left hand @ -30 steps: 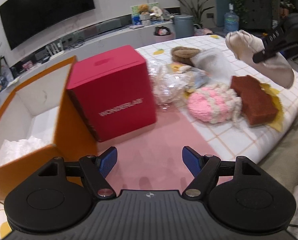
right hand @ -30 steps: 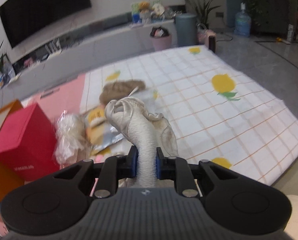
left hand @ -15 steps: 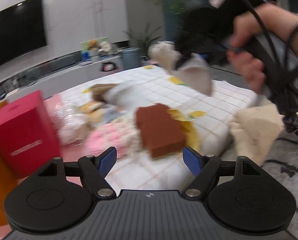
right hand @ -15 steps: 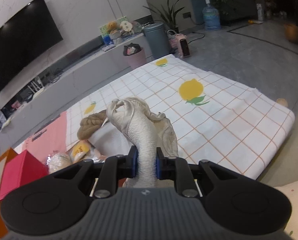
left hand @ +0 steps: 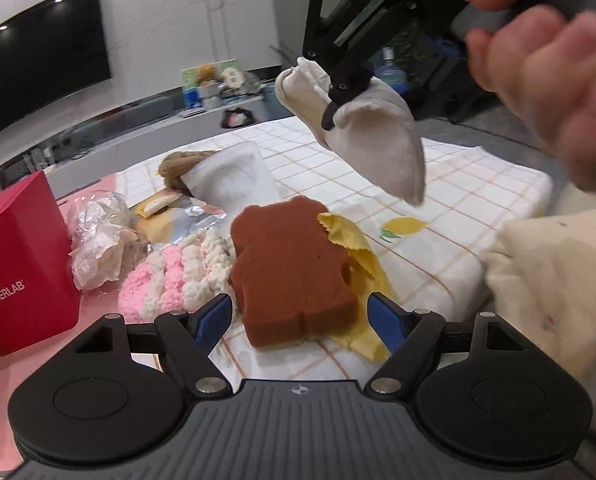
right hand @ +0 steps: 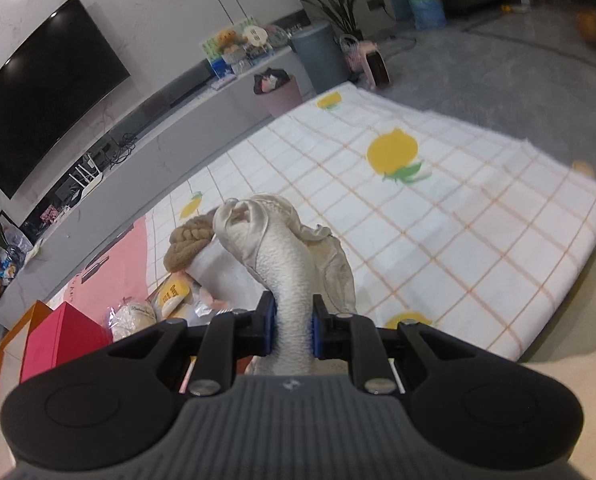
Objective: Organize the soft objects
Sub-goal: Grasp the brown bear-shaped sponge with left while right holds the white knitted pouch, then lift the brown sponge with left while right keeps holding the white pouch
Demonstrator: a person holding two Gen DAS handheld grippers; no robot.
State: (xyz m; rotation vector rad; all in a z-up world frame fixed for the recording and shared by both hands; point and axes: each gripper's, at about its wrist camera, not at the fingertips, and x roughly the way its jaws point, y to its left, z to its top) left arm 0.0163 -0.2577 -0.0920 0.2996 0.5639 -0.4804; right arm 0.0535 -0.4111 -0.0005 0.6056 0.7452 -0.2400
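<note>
Left to right across the padded mat (left hand: pixel 450 240) with its lemon-print check: one red box (left hand: pixel 18 264) stands at the far left, with an orange-walled carton (right hand: pixel 2 344) just beside it; next lies one crinkled clear bag (left hand: pixel 98 236), then one pink-and-white knitted piece (left hand: pixel 174 280), one brown braided item (left hand: pixel 178 162) half under a white pouch (left hand: pixel 234 176), and one rust-brown sponge block (left hand: pixel 290 272) resting on one yellow cloth (left hand: pixel 358 264). The left claw (left hand: pixel 300 322) stands with its blue pads wide apart and nothing between them, poised just short of the sponge block's near end. To the right and above, the right claw (right hand: pixel 292 330) is clamped on one cream fabric bundle (right hand: pixel 286 264), which hangs clear of the mat in mid-air (a hand (left hand: pixel 550 80) grips that tool's handle at the upper right). Likely risks, as judged from this arrangement: the bundle is pinched only at a narrow neck, so its loose folds may slip free if the grip eases during transfer; the left claw, closing on the sponge block, may also catch the yellow cloth beneath and drag both; and the two tools sit near one another, so a careless reach may make them collide. Count: two claws, one hand visible, seven soft items, two boxes.
</note>
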